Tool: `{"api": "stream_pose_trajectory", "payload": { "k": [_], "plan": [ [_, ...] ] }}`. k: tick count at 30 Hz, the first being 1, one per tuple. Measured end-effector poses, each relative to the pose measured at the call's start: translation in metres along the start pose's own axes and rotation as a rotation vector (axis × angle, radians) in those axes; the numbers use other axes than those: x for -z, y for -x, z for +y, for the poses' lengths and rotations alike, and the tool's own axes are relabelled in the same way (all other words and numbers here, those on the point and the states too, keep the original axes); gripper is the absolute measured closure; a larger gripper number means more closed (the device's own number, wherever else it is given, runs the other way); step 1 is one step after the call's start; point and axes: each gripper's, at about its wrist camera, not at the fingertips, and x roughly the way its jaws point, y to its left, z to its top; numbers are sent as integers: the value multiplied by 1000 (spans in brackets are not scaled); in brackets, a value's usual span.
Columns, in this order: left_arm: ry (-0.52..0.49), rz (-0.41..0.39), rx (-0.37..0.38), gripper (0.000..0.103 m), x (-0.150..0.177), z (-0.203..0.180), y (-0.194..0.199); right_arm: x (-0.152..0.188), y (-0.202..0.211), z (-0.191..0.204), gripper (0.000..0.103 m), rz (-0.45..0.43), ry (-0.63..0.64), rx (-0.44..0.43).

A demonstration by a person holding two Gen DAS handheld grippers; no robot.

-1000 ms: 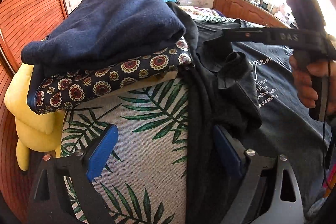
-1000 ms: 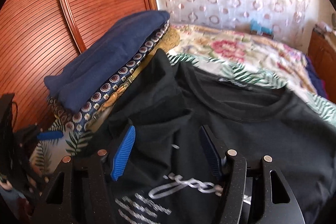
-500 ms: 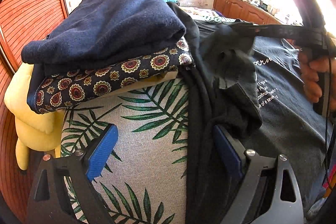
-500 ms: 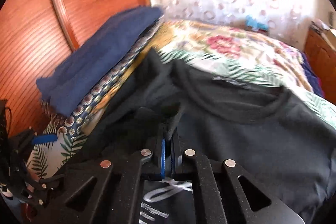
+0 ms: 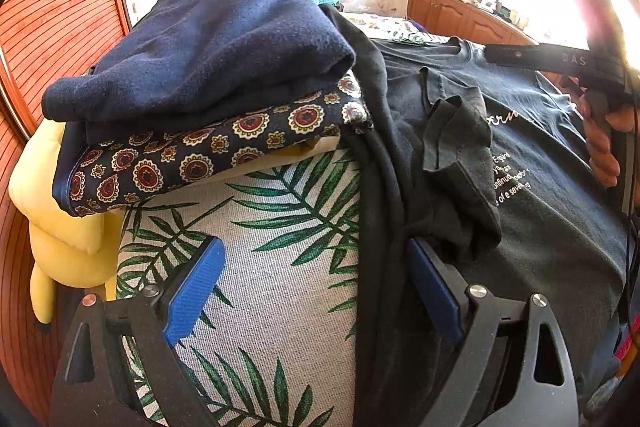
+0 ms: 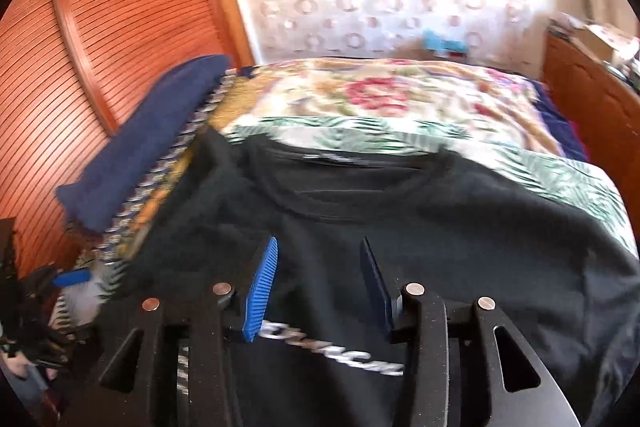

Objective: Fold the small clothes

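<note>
The black T-shirt [image 6: 400, 211] lies spread on the palm-leaf bedspread [image 5: 272, 267], its sleeve [image 5: 456, 143] folded in over the chest at 1 o'clock from the left gripper [image 5: 312, 291]. The left gripper stands wide open, its right pad against the shirt's edge. The right gripper [image 6: 316, 283] hangs released above the shirt's printed chest, gripping nothing, with 2 folded garments [image 5: 208, 75] stacked at its 10 o'clock.

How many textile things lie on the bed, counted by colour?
Black: 1, the T-shirt
Navy: 1, the folded fleece
Navy with medallion print: 1, the folded cloth
Yellow: 1, the cushion
Total: 4
</note>
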Motion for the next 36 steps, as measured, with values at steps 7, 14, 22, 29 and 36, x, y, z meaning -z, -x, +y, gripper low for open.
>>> {"api": "stream_pose_trajectory", "payload": {
  "k": [7, 14, 22, 29, 36],
  "plan": [
    [-2, -1, -16, 11, 0, 0, 2, -22, -73, 33, 58, 118, 96, -46],
    [55, -114, 33, 20, -1, -7, 46, -24, -83, 24, 97, 124, 111, -33],
    [-9, -145, 116, 46, -23, -52, 47, -4, -14, 1, 98, -30, 102, -50],
    [-29, -56, 123, 69, -27, -65, 8, 25, 1, -9, 98, -6, 105, -27],
    [-100, -92, 138, 96, -26, -82, 13, 16, 17, -11, 98, 11, 108, -39]
  ]
}}
